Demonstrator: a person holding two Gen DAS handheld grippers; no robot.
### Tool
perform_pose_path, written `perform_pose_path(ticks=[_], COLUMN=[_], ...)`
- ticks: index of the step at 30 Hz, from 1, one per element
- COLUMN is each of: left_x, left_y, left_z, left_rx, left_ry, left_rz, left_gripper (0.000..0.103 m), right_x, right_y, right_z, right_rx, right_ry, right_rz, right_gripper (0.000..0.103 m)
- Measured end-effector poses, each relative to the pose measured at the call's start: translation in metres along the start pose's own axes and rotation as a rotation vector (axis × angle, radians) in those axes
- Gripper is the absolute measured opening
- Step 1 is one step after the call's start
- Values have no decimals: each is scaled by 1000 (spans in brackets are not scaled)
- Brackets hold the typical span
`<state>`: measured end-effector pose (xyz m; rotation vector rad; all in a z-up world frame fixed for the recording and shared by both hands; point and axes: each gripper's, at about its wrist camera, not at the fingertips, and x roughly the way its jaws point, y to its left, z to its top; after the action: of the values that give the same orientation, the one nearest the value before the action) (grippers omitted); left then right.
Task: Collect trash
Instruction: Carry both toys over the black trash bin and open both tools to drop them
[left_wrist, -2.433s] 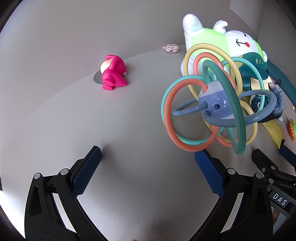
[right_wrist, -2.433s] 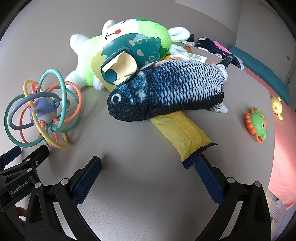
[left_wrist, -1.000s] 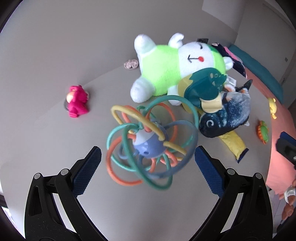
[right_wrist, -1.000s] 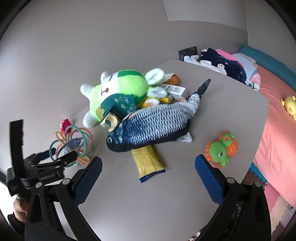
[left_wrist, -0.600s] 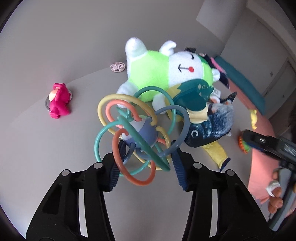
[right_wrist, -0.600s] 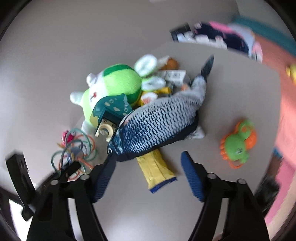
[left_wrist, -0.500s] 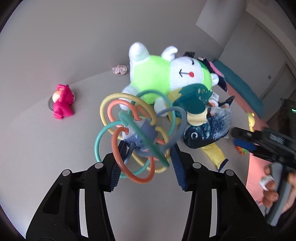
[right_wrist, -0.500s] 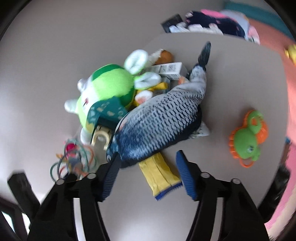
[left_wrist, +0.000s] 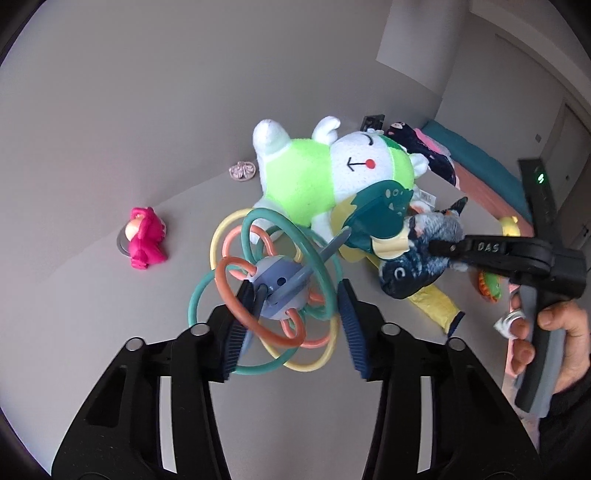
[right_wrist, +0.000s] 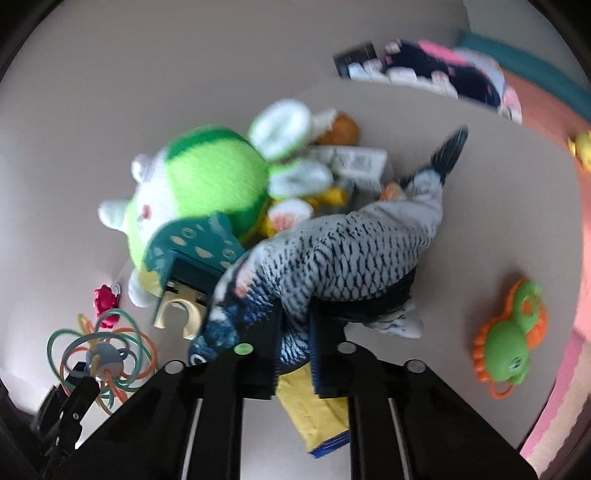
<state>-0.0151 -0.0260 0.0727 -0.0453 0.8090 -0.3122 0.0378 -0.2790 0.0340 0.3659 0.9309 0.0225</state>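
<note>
My left gripper (left_wrist: 291, 325) is shut on a ring rattle toy (left_wrist: 275, 286) with teal, orange and yellow loops around a grey ball, held above the table. My right gripper (right_wrist: 293, 332) is shut on the plush fish (right_wrist: 332, 254), gripping its belly near the head; it also shows in the left wrist view (left_wrist: 421, 254). A yellow wrapper (right_wrist: 314, 410) with a dark blue end lies on the table under the fish, also visible in the left wrist view (left_wrist: 437, 302).
A green and white plush (left_wrist: 325, 173), a teal dinosaur toy (left_wrist: 380, 214), a pink figure (left_wrist: 146, 238), a green and orange turtle toy (right_wrist: 511, 341), small packets and clothes lie on the grey table (left_wrist: 92, 302). A pink mat (right_wrist: 576, 258) lies to the right.
My left gripper shut on the ring rattle and lifted it. My right gripper rose, came down over the fish and shut on it.
</note>
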Motion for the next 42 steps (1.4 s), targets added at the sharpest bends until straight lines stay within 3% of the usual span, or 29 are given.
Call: perform_pose_path(ticks=[3, 4, 5, 7, 9, 15, 19, 25, 34, 42], left_x=[-11, -14, -20, -23, -31, -57, -70, -72, -52, -14], left_y=[-6, -9, -12, -16, -23, -45, -84, -159, -296, -401], left_z=[1, 2, 3, 6, 7, 10, 9, -1, -44, -115], left_rx=[16, 21, 29, 13, 37, 73, 148, 253, 444, 594], left_ry=[-23, -29, -40, -19, -40, -78, -106, -107, -23, 139], left_rz=[-2, -4, -16, -38, -13, -63, -75, -177, -363, -513], left_gripper=[43, 35, 10, 10, 9, 6, 6, 6, 6, 6], right_x=[-20, -29, -41, -61, -83, -136, -174, -218, -262, -258], right_y=[3, 4, 5, 6, 5, -12, -45, -114, -236, -337], right_z=[4, 4, 5, 8, 10, 6, -5, -39, -104, -176], right_rx=[-38, -44, -51, -59, -66, -70, -46, 29, 207, 368], right_ry=[-43, -58, -77, -104, -140, -235, -291, -338, -355, -265], right_rz=[8, 20, 34, 52, 62, 62, 48, -23, -177, -323], right_gripper=[11, 11, 11, 11, 11, 11, 11, 11, 11, 11])
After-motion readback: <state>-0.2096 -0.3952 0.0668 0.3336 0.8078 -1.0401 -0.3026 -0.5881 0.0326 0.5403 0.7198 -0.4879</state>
